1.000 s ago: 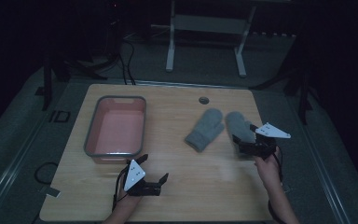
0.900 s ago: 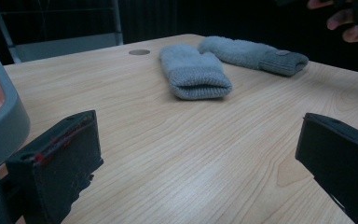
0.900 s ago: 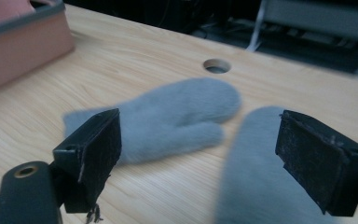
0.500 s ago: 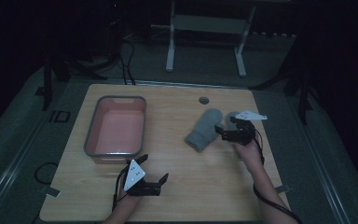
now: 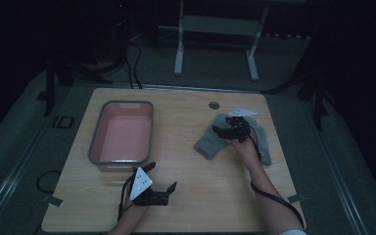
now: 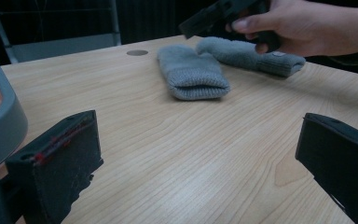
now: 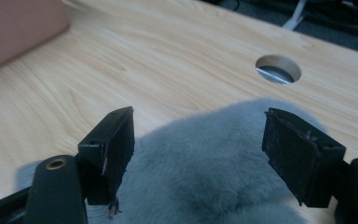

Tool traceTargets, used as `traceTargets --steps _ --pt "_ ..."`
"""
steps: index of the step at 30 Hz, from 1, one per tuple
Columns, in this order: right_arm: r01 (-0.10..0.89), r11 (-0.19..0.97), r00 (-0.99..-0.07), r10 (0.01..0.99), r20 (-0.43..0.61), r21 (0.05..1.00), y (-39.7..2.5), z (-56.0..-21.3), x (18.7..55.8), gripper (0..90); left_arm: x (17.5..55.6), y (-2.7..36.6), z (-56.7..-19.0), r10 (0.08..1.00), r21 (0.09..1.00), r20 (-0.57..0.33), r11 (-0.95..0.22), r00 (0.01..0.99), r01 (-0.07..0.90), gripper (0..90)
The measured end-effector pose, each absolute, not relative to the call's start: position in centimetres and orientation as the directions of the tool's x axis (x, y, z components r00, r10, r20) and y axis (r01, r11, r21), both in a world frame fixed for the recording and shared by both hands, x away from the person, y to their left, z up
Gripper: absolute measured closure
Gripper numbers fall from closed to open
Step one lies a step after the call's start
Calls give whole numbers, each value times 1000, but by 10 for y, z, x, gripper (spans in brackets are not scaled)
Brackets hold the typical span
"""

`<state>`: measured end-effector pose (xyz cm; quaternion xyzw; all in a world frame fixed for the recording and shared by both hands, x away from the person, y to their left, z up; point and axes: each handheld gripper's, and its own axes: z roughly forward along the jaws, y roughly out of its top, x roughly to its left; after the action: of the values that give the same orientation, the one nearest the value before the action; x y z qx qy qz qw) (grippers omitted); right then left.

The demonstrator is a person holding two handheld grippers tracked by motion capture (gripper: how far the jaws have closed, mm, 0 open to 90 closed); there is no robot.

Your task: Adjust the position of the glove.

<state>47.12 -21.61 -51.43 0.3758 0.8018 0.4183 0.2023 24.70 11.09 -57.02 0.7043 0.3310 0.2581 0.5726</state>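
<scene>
Two grey mittens lie on the right half of the wooden surface (image 5: 186, 122), the largest thing here. Next in size, the pink tub (image 5: 121, 132) with a grey rim sits on the left half, well apart from them. The nearer mitten (image 5: 210, 142) runs on a slant, its open cuff toward the person and its rounded tip toward the cable hole (image 5: 214, 105); the second mitten (image 5: 262, 147) lies just beside it, partly under the right forearm. The right claw (image 5: 228, 131) hangs directly over the nearer mitten, jaws wide apart with nothing between them, the fuzzy cloth spanning the gap below in the right gripper view. The left claw (image 5: 164, 192) rests low at the near edge, likewise spread wide and empty. I judge the right hand far better placed for a grab.
</scene>
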Motion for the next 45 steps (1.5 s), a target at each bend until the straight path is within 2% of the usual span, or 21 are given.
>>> traceTargets --steps 9,14,15,16,17,21,27,36,37,45 --pt "516 442 -604 795 -53 734 -204 -541 491 365 247 111 -570 760 977 -17 -124 650 171 4" --pt "516 439 -598 799 -57 735 -206 -550 490 552 247 111 -570 760 977 -18 -123 650 171 4" --pt "518 435 -601 798 -48 737 -207 -550 490 680 247 111 -570 760 978 -18 -123 649 171 4" --pt "517 435 -605 795 -45 738 -207 -549 490 723 247 111 -570 760 977 -17 -124 650 171 4" --pt "517 435 -605 795 -45 738 -207 -549 490 723 247 111 -570 760 977 -16 -125 650 170 4" --pt "503 435 -627 778 -30 747 -208 -544 487 842 247 111 -570 761 977 -20 -122 649 174 4" --pt "490 439 -679 734 14 753 -208 -535 480 858 247 111 -570 760 977 -21 -121 649 174 4" --pt "404 472 -791 610 41 783 -199 -511 448 864 247 111 -570 762 977 -21 -121 647 173 4" --pt "368 490 -838 543 54 790 -192 -504 433 865 247 111 -570 762 977 -20 -121 647 174 4" --pt "278 509 -917 392 69 815 -175 -497 396 866 247 111 -570 762 977 -17 -124 647 171 4"
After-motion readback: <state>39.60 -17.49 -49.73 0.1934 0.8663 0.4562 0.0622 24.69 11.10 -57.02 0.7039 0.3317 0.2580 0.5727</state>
